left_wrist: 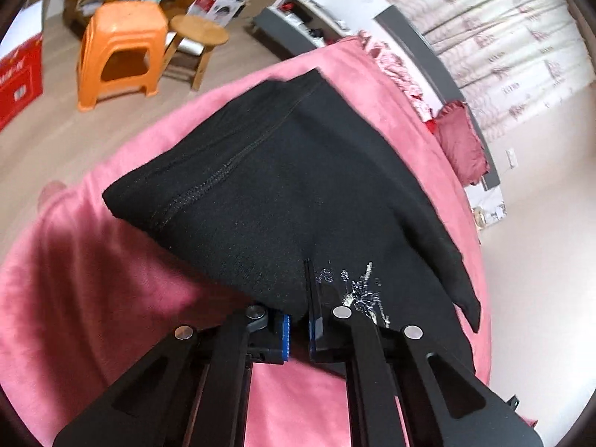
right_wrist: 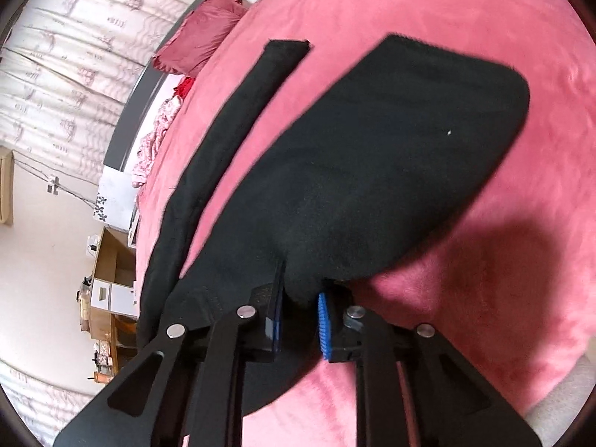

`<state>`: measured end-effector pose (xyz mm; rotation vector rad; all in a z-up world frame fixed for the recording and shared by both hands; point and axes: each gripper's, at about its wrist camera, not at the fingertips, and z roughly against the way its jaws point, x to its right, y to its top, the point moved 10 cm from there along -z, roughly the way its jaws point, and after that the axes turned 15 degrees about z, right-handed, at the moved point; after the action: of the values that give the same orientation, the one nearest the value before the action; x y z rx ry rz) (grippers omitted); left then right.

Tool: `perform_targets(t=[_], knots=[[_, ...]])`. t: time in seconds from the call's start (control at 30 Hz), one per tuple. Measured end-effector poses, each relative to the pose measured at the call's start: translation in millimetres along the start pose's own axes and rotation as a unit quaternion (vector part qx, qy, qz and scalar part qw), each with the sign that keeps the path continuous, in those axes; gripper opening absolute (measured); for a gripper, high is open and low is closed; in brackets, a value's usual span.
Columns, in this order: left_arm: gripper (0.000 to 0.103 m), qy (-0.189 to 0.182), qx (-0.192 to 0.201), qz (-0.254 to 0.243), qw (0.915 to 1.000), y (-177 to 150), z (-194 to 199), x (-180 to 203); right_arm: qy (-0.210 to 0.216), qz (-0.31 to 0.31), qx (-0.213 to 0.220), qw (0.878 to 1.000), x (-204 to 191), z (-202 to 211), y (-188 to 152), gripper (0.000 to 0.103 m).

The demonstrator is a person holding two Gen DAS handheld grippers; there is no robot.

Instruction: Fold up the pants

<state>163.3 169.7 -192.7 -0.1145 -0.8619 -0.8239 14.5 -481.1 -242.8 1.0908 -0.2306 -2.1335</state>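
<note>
1. Two grippers are in my views, and both have black pants [left_wrist: 283, 186] between their blue pads.
2. My left gripper [left_wrist: 298, 335] is clamped on a pinch of the pants' near edge, jaws almost together, with silver thread embroidery [left_wrist: 357, 290] just beside the grip.
3. My right gripper [right_wrist: 298, 326] is closed on another bunch of the same cloth, which bulges out between its pads [right_wrist: 324, 329].
4. From the left wrist, the pants spread away from the jaws across a pink blanket [left_wrist: 111, 279], a stitched seam running toward the blanket's far edge.
5. From the right wrist, one broad fold of the pants [right_wrist: 372, 156] lies toward the blanket's middle, and a narrow strip [right_wrist: 238, 111] runs beside it near the blanket's left edge, pink showing between them.
6. A dark red pillow [right_wrist: 201, 33] sits at the blanket's far edge.
7. Off the blanket, on the floor in the left view, stand an orange stool [left_wrist: 119, 48] and a round wooden stool [left_wrist: 199, 31] just beside it.
8. A red box [left_wrist: 18, 74] stands at the left, and I cannot tell what is in it.
9. An open cardboard box [right_wrist: 108, 260] shows past the blanket's left edge in the right view; its contents are too small to make out.
</note>
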Motion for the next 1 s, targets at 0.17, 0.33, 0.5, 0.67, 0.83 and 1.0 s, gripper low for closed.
perform_targets(t=[0.17,0.33,0.5,0.67,0.83,1.0], knots=[[0.005,-0.002,-0.008,-0.035,0.9994,-8.2,41.8,8.8,-0.009,0.048,-0.007,0.999,-12.4,26.1,3.0,0.014],[0.005,0.034,-0.036,-0.044,0.9978,-32.2,56.1,-22.0,-0.026,0.061,-0.042,0.997,7.3,41.4,-30.7,0.014],[0.006,0.086,-0.075,-0.029,0.993,-52.5,36.2,-56.7,-0.046,0.022,-0.089,0.995,38.6,20.7,-63.5,0.02],[0.046,0.096,-0.048,-0.025,0.9939,-43.0,51.6,-59.0,-0.066,0.02,-0.052,0.996,50.4,31.0,-43.0,0.067],[0.058,0.088,0.054,-0.021,0.9944,-10.3,95.5,-62.6,-0.233,0.003,0.006,0.972,107.0,76.0,-11.9,0.075],[0.077,0.109,0.113,-0.022,0.9873,18.7,100.6,-53.7,-0.28,0.064,0.04,0.957,76.4,74.4,11.9,0.08]])
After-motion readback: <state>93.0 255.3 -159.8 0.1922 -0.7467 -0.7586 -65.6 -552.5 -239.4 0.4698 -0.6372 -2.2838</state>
